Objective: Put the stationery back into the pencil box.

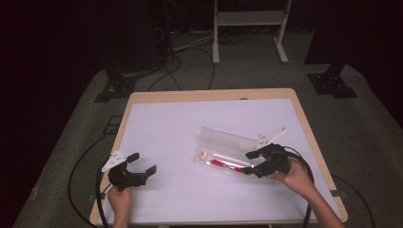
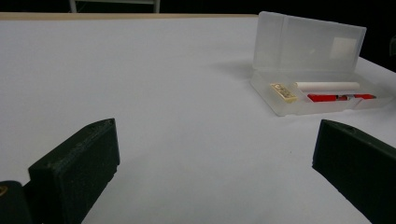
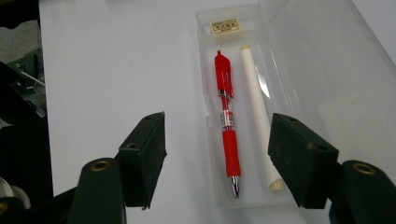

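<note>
A clear plastic pencil case (image 1: 207,162) lies open on the white mat, its lid (image 1: 227,140) tilted up at the back. Inside lie a red pen (image 3: 227,126), a white stick (image 3: 257,107) and a small yellowish eraser (image 3: 225,26). My right gripper (image 1: 250,163) is at the case's right end, open, with its jaws standing wide on either side of the pen's tip end (image 3: 217,149) and pressing on nothing. My left gripper (image 1: 142,163) is open and empty at the front left, well apart from the case (image 2: 280,105).
The white mat (image 1: 180,123) covers a wooden table (image 1: 209,95). Cables trail from both grippers over the table's front edge. Beyond the table are a white frame (image 1: 249,19), dark stands and floor cables.
</note>
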